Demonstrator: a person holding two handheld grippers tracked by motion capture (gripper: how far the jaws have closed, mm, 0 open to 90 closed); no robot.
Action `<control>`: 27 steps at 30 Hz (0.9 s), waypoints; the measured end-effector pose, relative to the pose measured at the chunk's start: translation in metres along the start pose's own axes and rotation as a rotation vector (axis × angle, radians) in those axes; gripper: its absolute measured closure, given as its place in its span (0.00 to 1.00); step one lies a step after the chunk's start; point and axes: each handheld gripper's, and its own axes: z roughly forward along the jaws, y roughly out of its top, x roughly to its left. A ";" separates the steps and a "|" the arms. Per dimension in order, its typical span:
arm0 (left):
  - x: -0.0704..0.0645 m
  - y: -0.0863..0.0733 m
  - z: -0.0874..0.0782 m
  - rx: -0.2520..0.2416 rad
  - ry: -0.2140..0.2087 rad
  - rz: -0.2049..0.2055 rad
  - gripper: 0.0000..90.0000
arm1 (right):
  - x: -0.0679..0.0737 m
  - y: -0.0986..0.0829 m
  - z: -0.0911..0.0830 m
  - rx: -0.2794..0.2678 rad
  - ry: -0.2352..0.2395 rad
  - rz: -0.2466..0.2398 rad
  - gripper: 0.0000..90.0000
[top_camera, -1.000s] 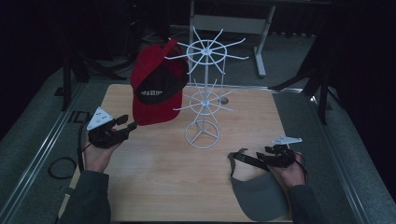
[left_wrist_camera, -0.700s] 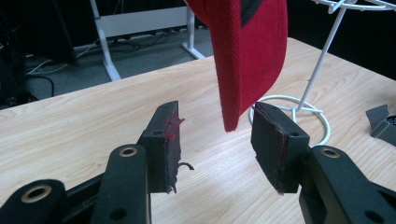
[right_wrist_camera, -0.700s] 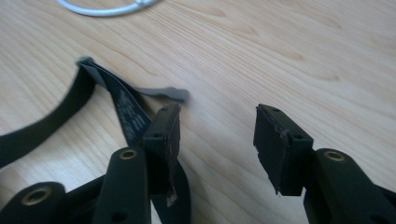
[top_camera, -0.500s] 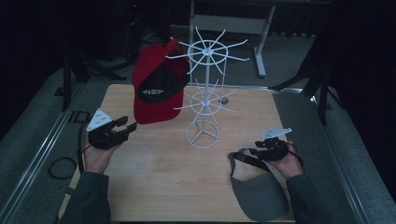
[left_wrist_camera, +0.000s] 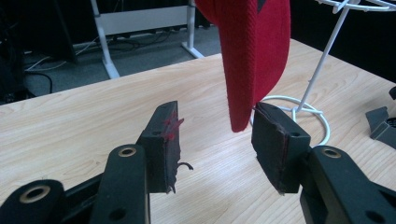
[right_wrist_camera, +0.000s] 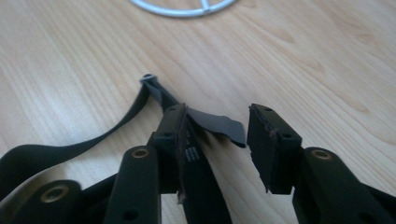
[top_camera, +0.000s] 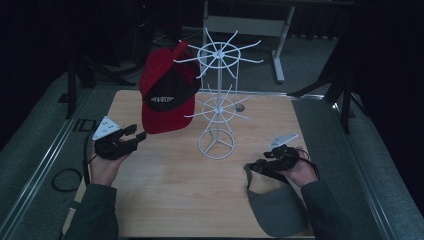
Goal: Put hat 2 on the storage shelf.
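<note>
A red cap point(top_camera: 165, 97) with a black front panel hangs from an upper arm of the white wire rack point(top_camera: 217, 107) at the table's back middle. My left gripper point(top_camera: 134, 135) is held open just left of the cap. In the left gripper view the red brim point(left_wrist_camera: 252, 56) hangs down just beyond the gap between the spread jaws point(left_wrist_camera: 215, 116). A grey cap point(top_camera: 277, 210) lies at the front right of the table. My right gripper point(top_camera: 256, 167) is open at its back strap. In the right gripper view the dark strap end point(right_wrist_camera: 219, 123) lies between the jaws point(right_wrist_camera: 217, 116), against the left one.
The rack's ring base point(top_camera: 216, 145) stands on the wooden table point(top_camera: 175, 190) between the two hands. A desk frame point(top_camera: 245, 25) stands on the floor behind. A cable loop point(top_camera: 65, 179) lies on the floor at the left.
My right gripper has moved left from over the grey cap to its back strap. The left gripper has hardly moved.
</note>
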 end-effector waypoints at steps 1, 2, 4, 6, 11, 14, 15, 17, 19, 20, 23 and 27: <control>0.000 0.000 0.000 -0.002 -0.002 -0.002 0.58 | 0.001 0.002 0.001 0.010 0.005 -0.014 0.66; 0.000 0.000 0.000 -0.002 -0.004 -0.003 0.58 | 0.003 0.004 0.003 0.025 0.016 -0.033 0.66; 0.000 0.001 0.000 -0.001 -0.003 0.000 0.58 | 0.005 0.008 0.005 0.037 0.027 -0.048 0.67; 0.000 0.001 0.000 -0.002 -0.005 -0.001 0.58 | 0.006 0.011 0.006 0.046 0.034 -0.065 0.67; 0.001 0.001 0.000 -0.004 -0.005 -0.004 0.58 | 0.008 0.016 0.009 0.063 0.045 -0.087 0.72; 0.001 0.000 0.000 -0.006 -0.004 -0.004 0.58 | 0.010 0.018 0.011 0.075 0.054 -0.104 0.72; 0.001 0.000 0.000 -0.008 -0.005 -0.007 0.58 | 0.011 0.018 0.012 0.079 0.057 -0.113 0.73; 0.001 0.000 0.000 -0.010 -0.006 -0.009 0.58 | 0.012 0.020 0.013 0.091 0.055 -0.134 0.73; 0.001 -0.001 0.000 -0.011 -0.007 -0.011 0.58 | 0.013 0.021 0.016 0.113 0.051 -0.145 0.73; 0.001 -0.001 0.000 -0.011 -0.008 -0.011 0.58 | 0.013 0.021 0.017 0.124 0.055 -0.146 0.74; 0.001 0.000 0.000 -0.011 -0.008 -0.011 0.58 | 0.013 0.022 0.022 0.148 0.066 -0.158 0.74; 0.003 0.000 0.000 -0.019 -0.010 -0.016 0.57 | 0.013 0.025 0.029 0.184 0.081 -0.175 0.75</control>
